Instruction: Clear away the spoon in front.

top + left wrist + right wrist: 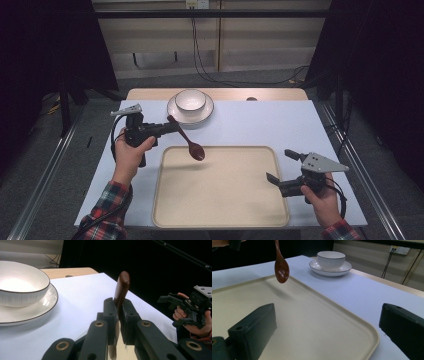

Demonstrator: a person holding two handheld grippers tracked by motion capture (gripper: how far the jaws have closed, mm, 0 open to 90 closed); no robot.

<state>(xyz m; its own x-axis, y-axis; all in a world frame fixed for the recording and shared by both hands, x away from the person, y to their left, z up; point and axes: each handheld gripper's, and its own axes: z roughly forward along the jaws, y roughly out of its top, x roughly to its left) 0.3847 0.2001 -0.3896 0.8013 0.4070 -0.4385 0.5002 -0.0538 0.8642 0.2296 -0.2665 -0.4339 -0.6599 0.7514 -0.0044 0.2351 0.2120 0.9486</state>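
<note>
You are carrying the wooden spoon: your left gripper is clamped on its handle, and the spoon hangs bowl-down in the air over the far left corner of the tray, near the bowl on its plate. Your right gripper waits with its jaws wide apart and empty at the tray's right edge. Judging by this, you next lower the spoon onto the tray, level it, then let go.

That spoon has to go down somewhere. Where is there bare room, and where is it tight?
The tray is bare edge to edge; the spoon hangs above its far left corner. The sheet between tray and plate is free, as is the far right. Tightest spot: the bowl on its plate.
</note>
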